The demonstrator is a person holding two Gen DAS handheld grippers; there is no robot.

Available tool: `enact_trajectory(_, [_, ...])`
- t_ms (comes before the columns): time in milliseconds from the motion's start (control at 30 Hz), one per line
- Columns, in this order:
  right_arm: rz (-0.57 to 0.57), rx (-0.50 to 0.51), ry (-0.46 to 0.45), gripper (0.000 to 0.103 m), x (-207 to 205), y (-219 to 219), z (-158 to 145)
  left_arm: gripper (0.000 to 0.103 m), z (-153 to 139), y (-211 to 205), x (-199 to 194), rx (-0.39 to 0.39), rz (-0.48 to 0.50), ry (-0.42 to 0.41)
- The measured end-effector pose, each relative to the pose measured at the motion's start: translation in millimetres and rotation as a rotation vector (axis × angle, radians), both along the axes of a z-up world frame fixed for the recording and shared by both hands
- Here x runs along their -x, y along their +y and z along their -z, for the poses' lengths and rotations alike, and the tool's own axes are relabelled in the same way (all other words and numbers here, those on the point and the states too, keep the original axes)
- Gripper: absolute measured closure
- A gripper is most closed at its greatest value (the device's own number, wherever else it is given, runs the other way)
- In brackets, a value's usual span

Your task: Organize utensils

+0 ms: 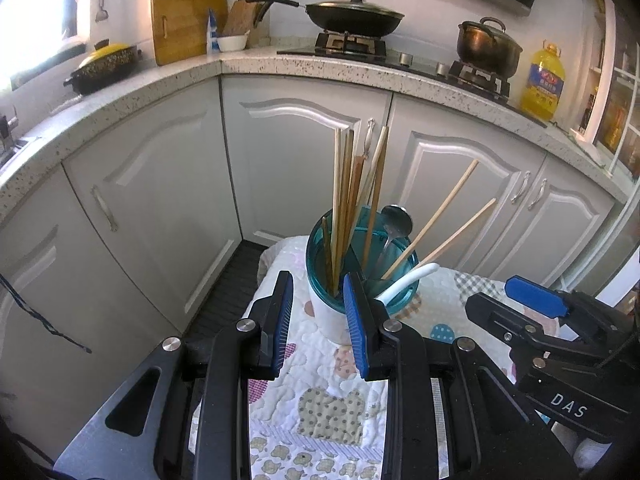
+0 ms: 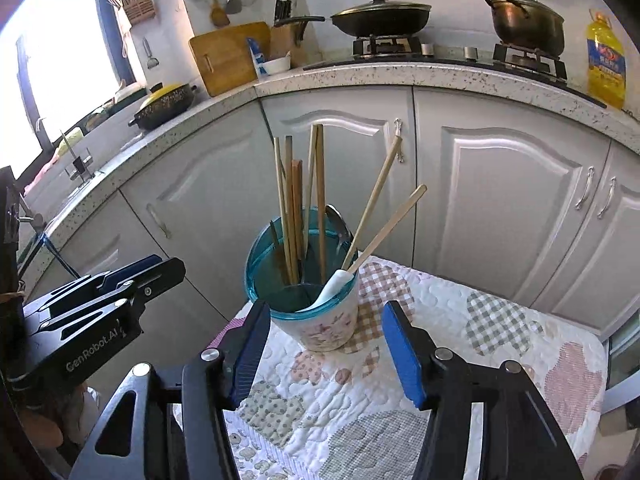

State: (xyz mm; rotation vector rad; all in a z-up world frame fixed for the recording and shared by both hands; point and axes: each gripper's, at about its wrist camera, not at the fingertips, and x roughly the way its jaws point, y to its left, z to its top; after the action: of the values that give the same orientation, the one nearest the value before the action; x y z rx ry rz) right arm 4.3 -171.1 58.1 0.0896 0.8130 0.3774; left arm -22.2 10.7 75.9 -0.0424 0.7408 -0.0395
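Observation:
A white utensil holder with a teal rim (image 1: 332,316) (image 2: 320,320) stands upright on a quilted patchwork cloth (image 1: 332,412) (image 2: 460,340). Several wooden chopsticks (image 1: 344,184) (image 2: 298,208) stand in it, and two more lean out to the right. A metal spoon (image 1: 396,220) (image 2: 340,224) and a white spoon (image 1: 408,278) (image 2: 334,284) also sit inside. My left gripper (image 1: 317,280) is open just in front of the holder, with nothing between its blue pads. My right gripper (image 2: 326,308) is open wider, also short of the holder and empty.
White cabinet doors (image 1: 288,168) and a speckled countertop (image 1: 304,66) curve behind the cloth-covered surface. On the counter are a lidded wok (image 1: 352,14), a pot (image 1: 488,44), an oil bottle (image 1: 542,84), a cutting board (image 1: 180,26) and a knife block (image 1: 242,16).

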Motion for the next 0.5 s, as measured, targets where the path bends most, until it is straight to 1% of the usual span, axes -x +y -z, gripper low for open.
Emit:
enact_trajectory(100, [0.011, 0.002, -0.005, 0.047, 2.5, 0.2, -1.8, 0.078, -3.6, -1.2, 5.7, -0.01, -0.009, -0.015])
enact_trajectory(500, [0.013, -0.003, -0.021, 0.045, 8.0, -1.0, -8.8, 0.078, -7.4, -2.7, 16.1, -0.025, -0.031, -0.03])
